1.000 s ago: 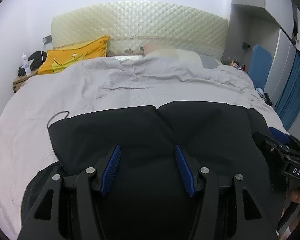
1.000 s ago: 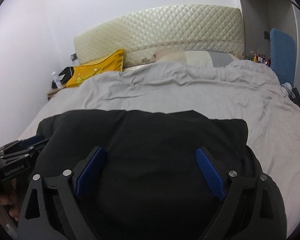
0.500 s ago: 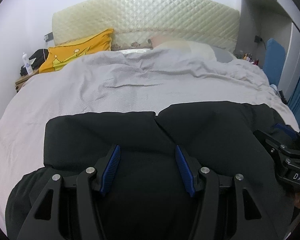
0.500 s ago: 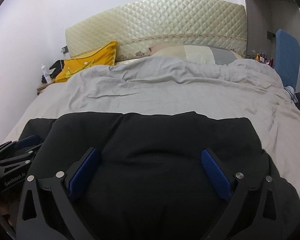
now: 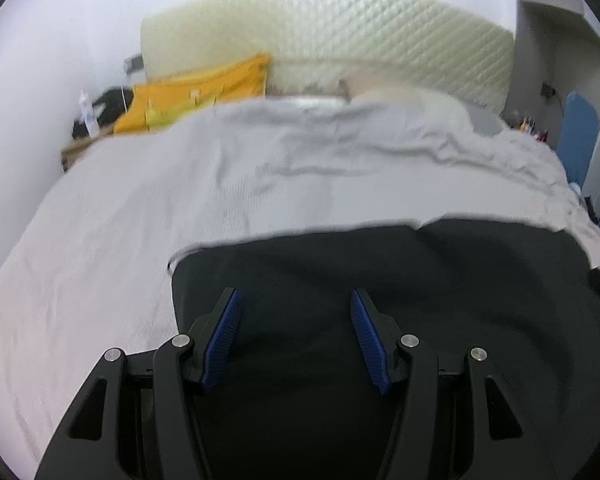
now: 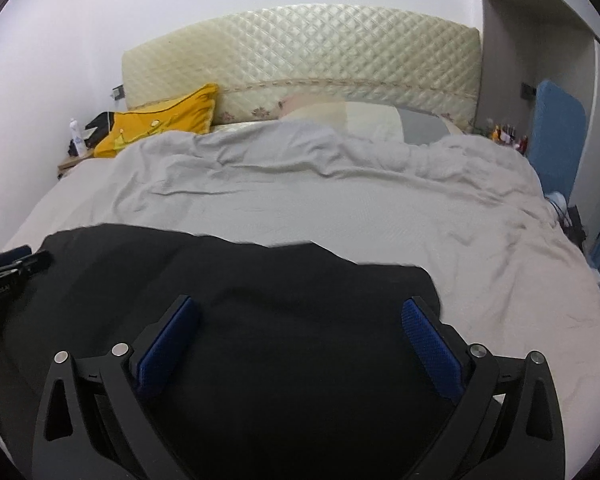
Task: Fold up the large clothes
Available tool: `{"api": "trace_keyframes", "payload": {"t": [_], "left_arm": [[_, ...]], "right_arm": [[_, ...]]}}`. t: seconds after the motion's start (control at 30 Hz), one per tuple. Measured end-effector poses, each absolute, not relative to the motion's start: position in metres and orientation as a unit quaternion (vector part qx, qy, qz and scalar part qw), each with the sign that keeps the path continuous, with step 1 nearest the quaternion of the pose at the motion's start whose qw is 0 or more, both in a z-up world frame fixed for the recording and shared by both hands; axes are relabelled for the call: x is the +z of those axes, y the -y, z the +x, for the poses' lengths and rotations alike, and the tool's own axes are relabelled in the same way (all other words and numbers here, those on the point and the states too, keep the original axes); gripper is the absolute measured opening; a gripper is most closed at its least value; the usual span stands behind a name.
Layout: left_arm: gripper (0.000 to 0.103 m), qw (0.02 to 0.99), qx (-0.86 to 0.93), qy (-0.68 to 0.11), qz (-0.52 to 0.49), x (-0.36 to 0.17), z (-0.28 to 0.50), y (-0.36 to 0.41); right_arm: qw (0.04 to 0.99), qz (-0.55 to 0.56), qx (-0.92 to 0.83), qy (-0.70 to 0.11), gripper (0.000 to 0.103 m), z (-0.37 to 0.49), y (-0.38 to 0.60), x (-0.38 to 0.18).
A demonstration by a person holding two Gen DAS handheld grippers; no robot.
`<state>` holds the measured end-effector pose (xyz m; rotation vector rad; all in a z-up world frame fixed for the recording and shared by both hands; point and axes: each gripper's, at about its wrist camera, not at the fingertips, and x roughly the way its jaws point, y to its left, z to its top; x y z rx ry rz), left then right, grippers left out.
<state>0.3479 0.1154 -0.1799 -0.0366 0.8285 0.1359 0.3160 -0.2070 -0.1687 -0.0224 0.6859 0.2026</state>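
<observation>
One black garment (image 6: 260, 312) on the bed (image 6: 340, 216), near foot end, spread crosswise; long axis left-right, parallel to the headboard (image 6: 300, 60). Already doubled at least once, judging by the straight far edge with a notch near the middle. Far edge ahead of both sets of fingers; bulk of cloth directly under and between them.

Left gripper (image 5: 296, 328): fingers about half apart, nothing pinched, cloth below only; sits over the garment's left end, left edge just beside its left finger. Left view blurred.

Right gripper (image 6: 300, 332): fingers spread wide, nothing pressed between pads; over the right end, right corner of cloth just beside its right finger.

Each hand nearest its own end, so next fold probably end-to-end or far edge toward near, both ends taken together. Grab of top layer only = risk.

Counts: one garment, two grippers, one yellow pillow (image 6: 160, 120), one pale pillow (image 6: 360, 118), one grey duvet, one white bottle (image 6: 76, 136) on the nightstand.
</observation>
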Motion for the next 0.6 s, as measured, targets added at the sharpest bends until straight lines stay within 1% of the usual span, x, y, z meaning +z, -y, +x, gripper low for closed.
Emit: {"api": "trace_keyframes", "payload": {"t": [0.07,0.3,0.47,0.6], "left_arm": [[0.059,0.913,0.063,-0.402,-0.007,-0.187,0.346,-0.117],[0.059,0.918,0.076,-0.388,0.023,-0.199,0.343,-0.108],[0.059,0.925,0.077,-0.372,0.018,-0.207,0.341,-0.105],[0.059,0.923,0.084,-0.374,0.025,-0.205,0.342,-0.101]], "right_arm": [[0.934,-0.008,0.091,-0.344,0.102,0.317,0.216,-0.175],[0.932,-0.013,0.105,-0.346,0.102,0.318,0.219,-0.199],[0.938,-0.003,0.105,-0.331,0.102,0.318,0.220,-0.211],[0.939,0.001,0.101,-0.329,0.102,0.316,0.220,-0.213]]}}
